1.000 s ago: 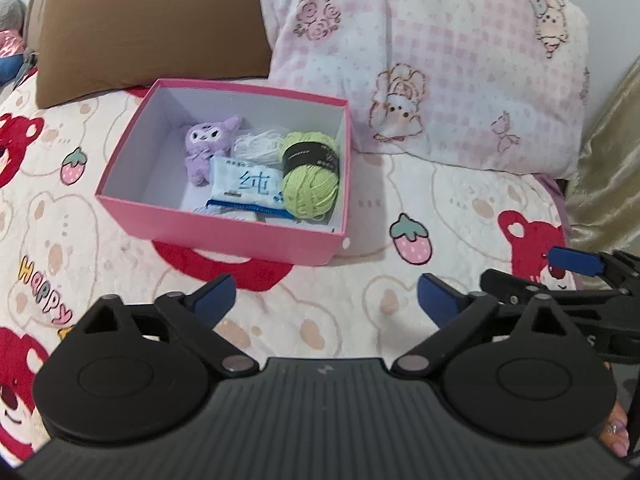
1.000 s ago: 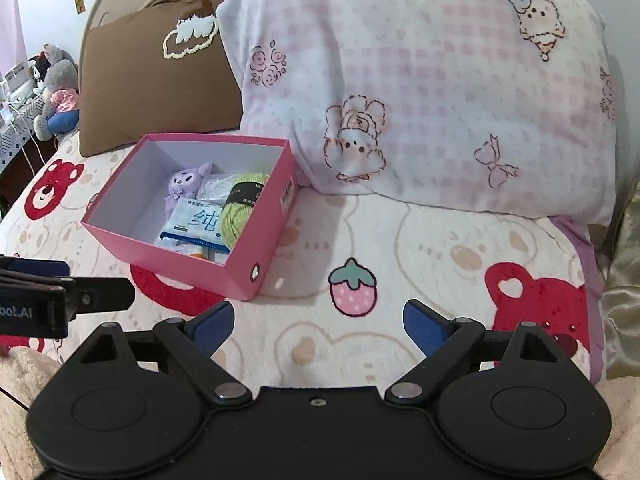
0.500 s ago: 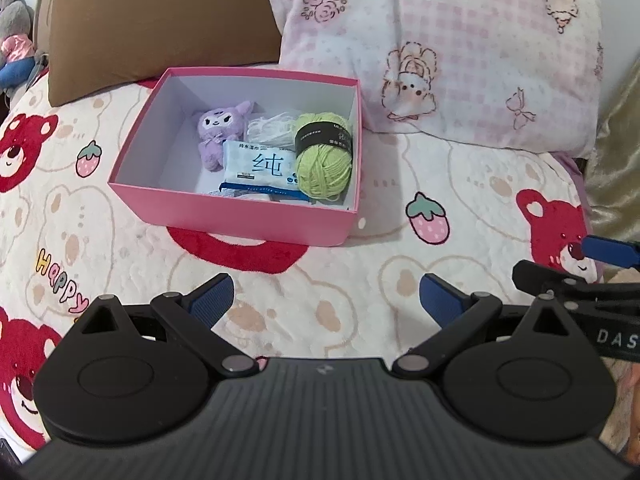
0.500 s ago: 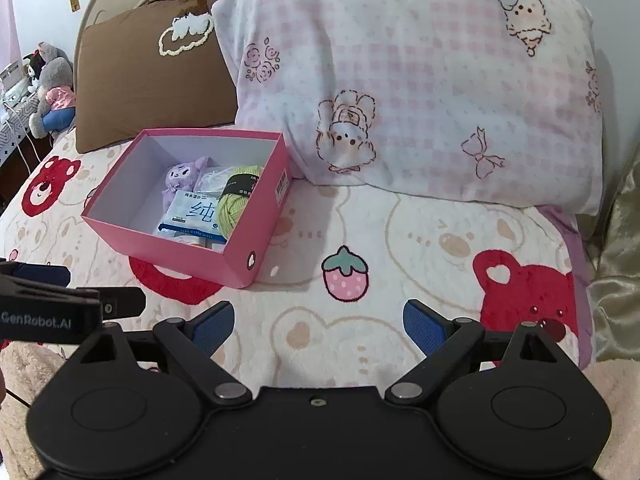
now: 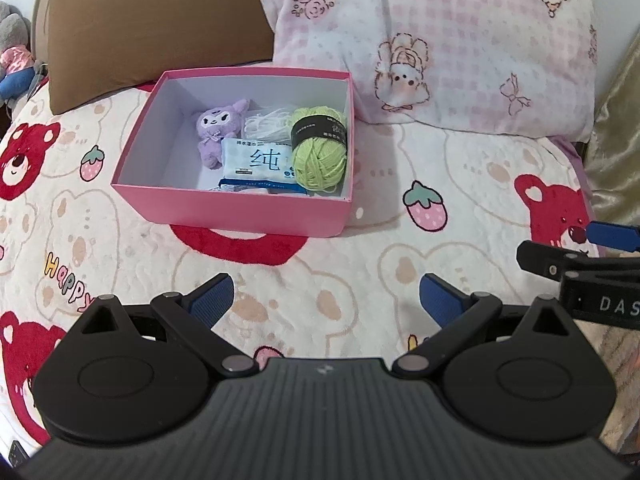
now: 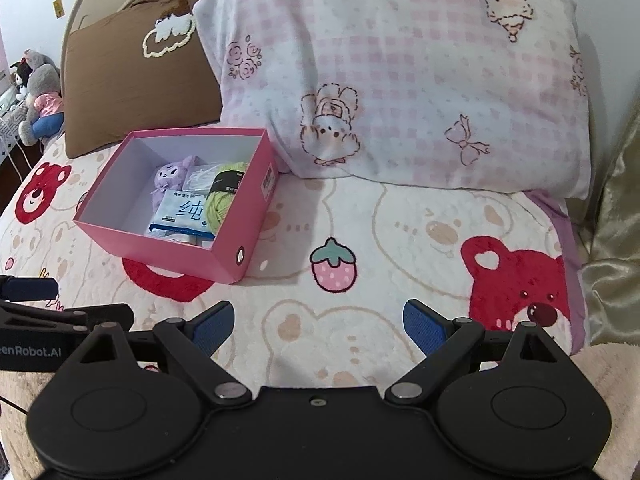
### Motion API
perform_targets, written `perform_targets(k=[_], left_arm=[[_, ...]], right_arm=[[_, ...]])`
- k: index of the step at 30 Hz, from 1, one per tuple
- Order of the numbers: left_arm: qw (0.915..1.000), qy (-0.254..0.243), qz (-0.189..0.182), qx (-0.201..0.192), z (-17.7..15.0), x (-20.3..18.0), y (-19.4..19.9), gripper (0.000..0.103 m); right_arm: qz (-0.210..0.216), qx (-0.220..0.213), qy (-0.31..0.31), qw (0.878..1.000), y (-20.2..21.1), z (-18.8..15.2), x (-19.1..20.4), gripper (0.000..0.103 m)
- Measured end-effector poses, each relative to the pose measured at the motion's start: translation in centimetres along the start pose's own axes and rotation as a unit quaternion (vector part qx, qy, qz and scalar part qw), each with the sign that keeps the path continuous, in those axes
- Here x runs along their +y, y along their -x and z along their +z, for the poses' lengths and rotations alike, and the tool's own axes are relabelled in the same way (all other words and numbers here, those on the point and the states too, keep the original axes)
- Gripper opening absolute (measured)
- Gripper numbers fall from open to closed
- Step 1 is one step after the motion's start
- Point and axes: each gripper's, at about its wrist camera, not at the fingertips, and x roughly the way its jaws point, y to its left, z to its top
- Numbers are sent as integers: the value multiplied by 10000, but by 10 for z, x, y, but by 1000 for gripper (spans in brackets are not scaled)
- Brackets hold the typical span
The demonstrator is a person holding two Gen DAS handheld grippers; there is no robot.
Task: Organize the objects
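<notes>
A pink box point(image 5: 240, 212) stands open on the bed; it also shows in the right wrist view point(image 6: 180, 248). Inside lie a purple plush toy point(image 5: 218, 126), a white string bundle point(image 5: 266, 122), a green yarn ball point(image 5: 318, 148) and a blue-white tissue pack point(image 5: 256, 164). My left gripper point(image 5: 326, 298) is open and empty, held well back from the box's near wall. My right gripper point(image 6: 318, 320) is open and empty, to the right of the box and nearer than it.
A brown pillow point(image 5: 152, 24) and a pink checked pillow point(image 5: 440, 40) lean behind the box. The bedspread point(image 5: 400, 248) has red bears and strawberries. Stuffed toys point(image 6: 36, 100) sit at the far left. A gold fabric point(image 6: 612, 240) hangs at the right edge.
Both grippers have drawn back and risen from the box, so it looks smaller and farther. Both stay open and empty. The box's contents have not moved.
</notes>
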Motion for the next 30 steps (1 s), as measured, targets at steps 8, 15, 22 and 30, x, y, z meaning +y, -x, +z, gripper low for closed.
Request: perform_targets(k=[8, 15, 22, 30], left_arm=[[10000, 13, -28, 27, 3, -4, -6, 101], [9998, -20, 28, 199, -2, -6, -11, 101], [9997, -22, 143, 209, -1, -6, -11, 101], [9996, -91, 63, 257, 1, -5, -12, 101]], right_arm=[[-111, 66, -4, 9999, -2, -3, -1, 94], [-88, 133, 86, 9998, -3, -5, 1, 94], [-77, 139, 51, 9999, -4, -4, 1, 94], [-85, 131, 75, 9998, -7, -2, -1, 94]])
